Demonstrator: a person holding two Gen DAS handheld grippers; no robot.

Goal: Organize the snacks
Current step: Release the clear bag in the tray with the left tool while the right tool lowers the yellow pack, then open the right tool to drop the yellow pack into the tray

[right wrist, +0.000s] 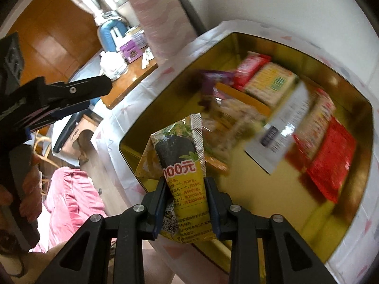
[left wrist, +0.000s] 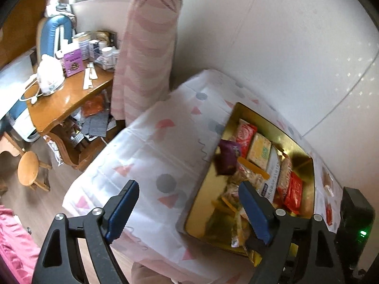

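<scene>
The right tongs (right wrist: 186, 201) are pinching a yellow foil snack packet (right wrist: 183, 165) over the gold rectangular tin (right wrist: 132, 142). The left tongs (left wrist: 189, 210) are hanging spread and empty. Next, I judge, comes lowering it into the tin's bare near-left corner.

Home: curtain (left wrist: 146, 54), kettle (left wrist: 51, 75) on wooden desk (left wrist: 71, 101).

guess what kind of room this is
Probably a lived-in room at home: a wooden side table with a white kettle, a pink curtain, and a gold tin of snacks.
</scene>
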